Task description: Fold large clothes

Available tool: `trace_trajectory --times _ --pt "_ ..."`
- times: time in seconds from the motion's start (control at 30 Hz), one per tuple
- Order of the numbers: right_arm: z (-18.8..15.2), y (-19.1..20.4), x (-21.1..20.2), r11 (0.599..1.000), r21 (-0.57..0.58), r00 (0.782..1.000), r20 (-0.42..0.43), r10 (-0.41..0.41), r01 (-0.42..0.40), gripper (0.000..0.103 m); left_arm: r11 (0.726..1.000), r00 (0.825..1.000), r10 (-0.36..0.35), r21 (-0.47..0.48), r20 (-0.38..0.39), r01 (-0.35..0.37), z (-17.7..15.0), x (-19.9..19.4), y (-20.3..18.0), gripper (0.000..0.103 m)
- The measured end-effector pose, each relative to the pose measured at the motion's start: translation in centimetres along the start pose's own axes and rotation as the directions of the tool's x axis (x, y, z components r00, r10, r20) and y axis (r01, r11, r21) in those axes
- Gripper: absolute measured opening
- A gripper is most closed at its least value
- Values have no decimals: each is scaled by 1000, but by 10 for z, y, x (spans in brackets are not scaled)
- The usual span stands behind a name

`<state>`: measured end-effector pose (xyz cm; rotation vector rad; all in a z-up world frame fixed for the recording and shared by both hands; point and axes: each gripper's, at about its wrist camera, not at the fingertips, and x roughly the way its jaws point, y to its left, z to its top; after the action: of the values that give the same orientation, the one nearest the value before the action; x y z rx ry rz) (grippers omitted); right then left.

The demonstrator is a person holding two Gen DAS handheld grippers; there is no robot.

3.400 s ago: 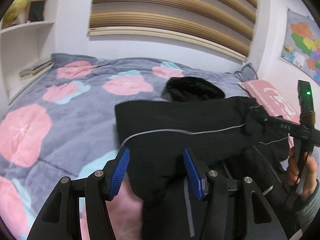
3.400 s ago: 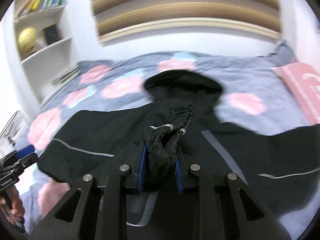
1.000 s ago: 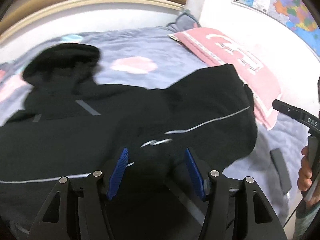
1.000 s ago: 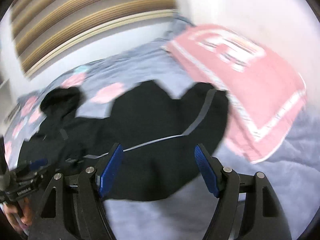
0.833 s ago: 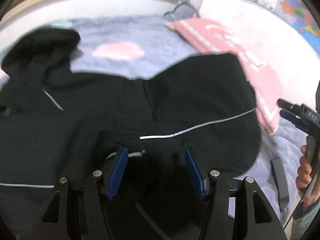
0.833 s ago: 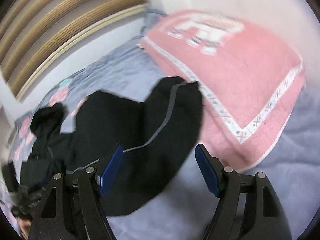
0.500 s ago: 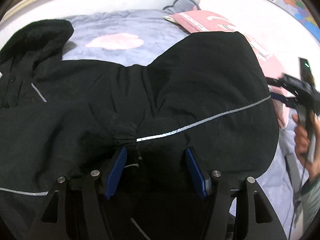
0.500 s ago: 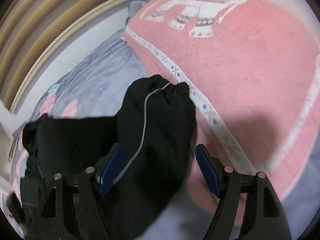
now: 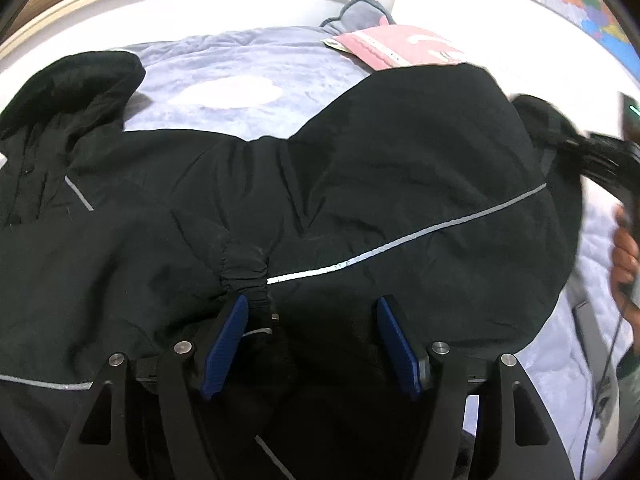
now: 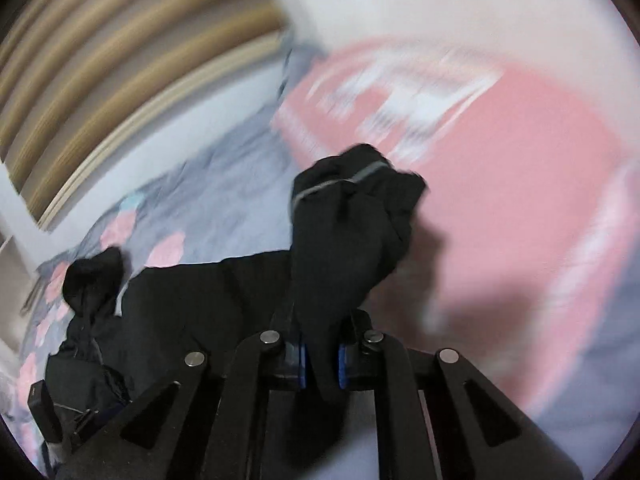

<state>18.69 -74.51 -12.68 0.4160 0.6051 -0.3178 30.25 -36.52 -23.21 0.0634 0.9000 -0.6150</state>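
A large black jacket (image 9: 360, 184) with thin grey reflective stripes lies spread on the bed, its hood (image 9: 76, 80) at the far left. My left gripper (image 9: 310, 340) is open just above the jacket, beside a gathered sleeve cuff (image 9: 244, 268) folded onto the body. My right gripper (image 10: 320, 364) is shut on the end of the other sleeve (image 10: 352, 224) and holds it lifted; it shows blurred at the right edge of the left wrist view (image 9: 592, 152). The jacket body (image 10: 192, 304) lies left of it.
The bed has a grey-blue cover with pink flowers (image 9: 240, 80). A pink pillow (image 10: 500, 184) lies at the right, near the wall (image 9: 520, 40). A striped blind (image 10: 120, 40) hangs behind the bed. A dark flat object (image 9: 596, 332) lies on the bed at the right.
My right gripper, open half a second ago, has shut on the right sleeve end and lifted it. My left gripper has stayed open, moving closer over the folded cuff.
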Motion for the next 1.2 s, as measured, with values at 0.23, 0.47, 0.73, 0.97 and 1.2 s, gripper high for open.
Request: trace_trajectory --times 0.23,0.47,0.73,0.97,1.2 --pt "-39 -33 -55 992 -7 992 -22 -124 124 14 993 994 -103 -46 47 105 20 -20 -14 68" --pt "-60 -54 -5 981 45 964 -196 -179 191 14 997 991 -28 61 -129 37 20 20 -29 68" --pt "-49 41 -50 985 -152 995 -53 -84 75 14 989 987 -148 13 58 147 31 -93 16 68" --pt "-61 210 -81 912 -409 1000 -9 21 -23 14 999 991 -24 -38 132 29 5 -174 82 68" --pt "-106 354 -70 837 -533 992 -81 94 -123 14 991 985 31 -133 168 -9 -36 -230 162 68"
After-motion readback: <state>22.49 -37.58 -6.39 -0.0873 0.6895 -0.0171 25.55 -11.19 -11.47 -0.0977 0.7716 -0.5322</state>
